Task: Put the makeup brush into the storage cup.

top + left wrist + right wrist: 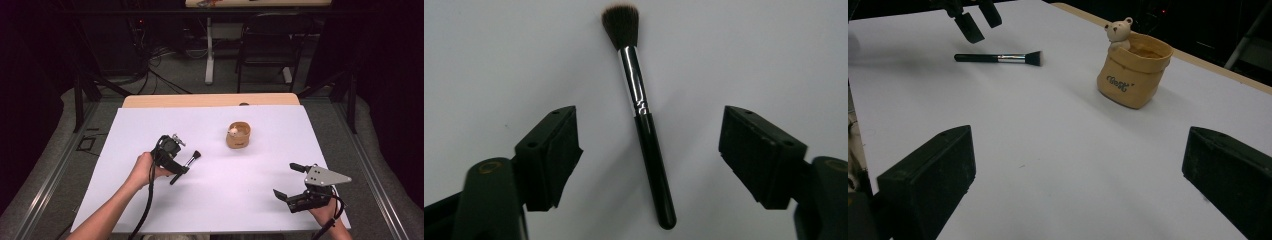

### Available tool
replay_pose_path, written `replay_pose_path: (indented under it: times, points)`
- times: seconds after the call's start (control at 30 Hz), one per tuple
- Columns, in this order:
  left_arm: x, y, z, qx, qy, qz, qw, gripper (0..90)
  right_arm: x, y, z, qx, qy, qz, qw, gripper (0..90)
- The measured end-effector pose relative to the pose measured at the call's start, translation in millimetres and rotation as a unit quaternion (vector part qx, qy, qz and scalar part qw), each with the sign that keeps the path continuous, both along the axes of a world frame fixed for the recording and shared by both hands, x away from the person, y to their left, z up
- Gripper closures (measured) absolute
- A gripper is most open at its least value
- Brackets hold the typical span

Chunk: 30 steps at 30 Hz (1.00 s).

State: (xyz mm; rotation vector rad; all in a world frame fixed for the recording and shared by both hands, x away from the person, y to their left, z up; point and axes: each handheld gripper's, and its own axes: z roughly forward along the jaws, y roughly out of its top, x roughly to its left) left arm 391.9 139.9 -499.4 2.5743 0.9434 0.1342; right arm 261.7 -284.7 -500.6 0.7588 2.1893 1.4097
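Observation:
A black make-up brush (192,158) with a silver ferrule lies flat on the white sheet (225,205). My left gripper (181,172) hangs over its handle, pointing down. In the left gripper view the brush (646,130) lies between the two jaws of that gripper (649,120), with a gap on each side, so the gripper is open and not touching it. My right gripper (284,179) rests open near the front right, nothing between its jaws (1073,165). The right gripper view takes in the brush (998,58) and the left gripper (975,20) above it.
A tan fabric pouch (238,136) with a small bear figure (1119,31) on its rim stands upright mid-table, right of the brush. The sheet covers a wooden tabletop (210,100). Beyond the far edge stands a black chair (270,45).

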Motion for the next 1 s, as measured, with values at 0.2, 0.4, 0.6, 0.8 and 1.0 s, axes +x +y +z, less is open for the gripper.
replay_pose_path:
  times: [0.2,0.4,0.6,0.8,1.0]
  points:
    - [3.4,-1.5,-7.4,0.016,0.021,0.001,0.9997,40.1,-0.1,0.8,-0.4,-0.001,0.0,-0.001,1.0,0.5]
    - [6.4,-2.7,-14.5,0.022,0.037,0.004,0.9991,52.6,-0.1,1.0,-0.5,-0.002,0.0,-0.001,1.0,0.7]
    - [8.5,-4.6,-18.0,0.032,0.043,0.005,0.9985,61.2,-0.1,1.2,-0.6,-0.004,0.001,-0.003,1.0,2.3]
    - [10.7,-6.5,-22.7,0.037,0.05,0.001,0.9981,66.6,-0.2,1.1,-0.4,-0.004,0.0,-0.003,1.0,2.2]
    - [11.6,-8.2,-25.1,0.044,0.053,-0.001,0.9976,71.4,-0.1,1.1,-0.5,-0.004,0.0,-0.003,1.0,2.2]
